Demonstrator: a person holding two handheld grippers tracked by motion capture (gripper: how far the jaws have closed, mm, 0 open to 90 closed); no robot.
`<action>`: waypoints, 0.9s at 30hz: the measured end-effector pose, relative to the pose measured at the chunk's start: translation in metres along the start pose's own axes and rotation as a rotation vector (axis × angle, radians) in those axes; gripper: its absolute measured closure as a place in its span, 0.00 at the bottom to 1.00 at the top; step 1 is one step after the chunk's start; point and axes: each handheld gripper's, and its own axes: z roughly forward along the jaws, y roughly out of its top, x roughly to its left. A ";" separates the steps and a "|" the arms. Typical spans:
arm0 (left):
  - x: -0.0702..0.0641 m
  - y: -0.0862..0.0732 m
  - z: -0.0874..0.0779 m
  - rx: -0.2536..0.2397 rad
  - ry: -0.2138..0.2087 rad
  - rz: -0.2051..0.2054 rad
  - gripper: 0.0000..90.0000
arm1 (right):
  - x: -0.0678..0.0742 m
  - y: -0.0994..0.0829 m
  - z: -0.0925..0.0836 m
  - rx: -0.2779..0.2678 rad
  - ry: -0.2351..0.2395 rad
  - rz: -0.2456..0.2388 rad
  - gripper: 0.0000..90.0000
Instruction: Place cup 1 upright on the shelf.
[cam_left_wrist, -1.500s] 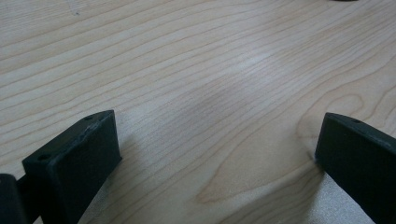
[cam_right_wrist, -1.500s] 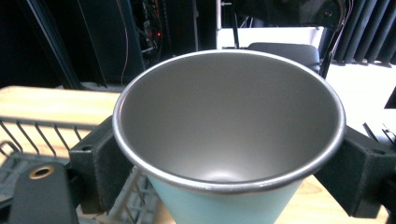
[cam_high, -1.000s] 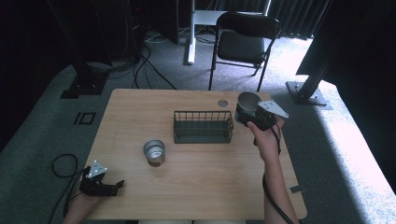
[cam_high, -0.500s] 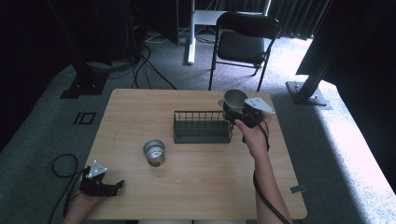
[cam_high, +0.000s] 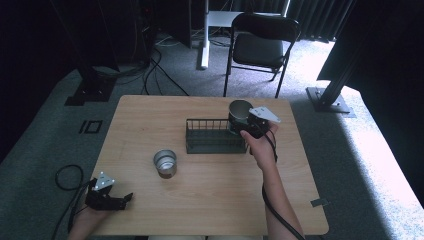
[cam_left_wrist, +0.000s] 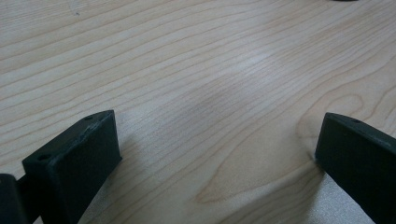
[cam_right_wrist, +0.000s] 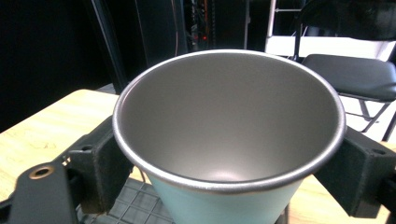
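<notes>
The right tool (cam_high: 243, 125) is clamped on a metal cup (cam_high: 239, 112), one black jaw on each side of the wall just under the rim. In the right gripper view the cup (cam_right_wrist: 229, 140) sits between the jaws with its mouth wide open to the camera, the inside grey and bare, the outer wall pale. Its long axis runs roughly upright, mouth up and tipped a little toward the tool's camera; how far it tilts is hard to judge from the high view. The cup is held off the worktop (cam_high: 210, 200), over the right end of a black wire basket (cam_high: 215, 136), whose grid floor (cam_right_wrist: 135, 205) shows under the cup in the right gripper view. Whether the cup's base touches the basket cannot be told. The person's right hand (cam_high: 262, 147) grips the tool from the near side, with the forearm coming up from the bottom edge and the cable trailing along it.

The basket lies with its long side across the worktop, near the middle and toward the far edge. A second cup (cam_high: 165, 162) stands upright on the worktop, mouth up, to the left of the basket and nearer the person, well apart from the held cup.

The left tool (cam_high: 125, 198) rests low at the near left corner of the worktop, its jaws wide apart with nothing but bare wood (cam_left_wrist: 210, 93) between them. A black chair (cam_high: 262, 45) stands on the floor beyond the far edge.
</notes>
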 end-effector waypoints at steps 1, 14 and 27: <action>0.000 0.000 0.000 0.000 0.000 0.000 0.00 | 0.001 -0.001 0.001 0.003 -0.002 -0.003 0.14; 0.000 0.000 0.000 0.000 0.000 0.000 0.00 | 0.006 -0.020 0.016 0.037 -0.001 0.000 0.14; 0.000 0.000 0.000 -0.001 0.000 0.000 0.00 | 0.009 -0.035 0.026 0.066 -0.005 -0.003 0.14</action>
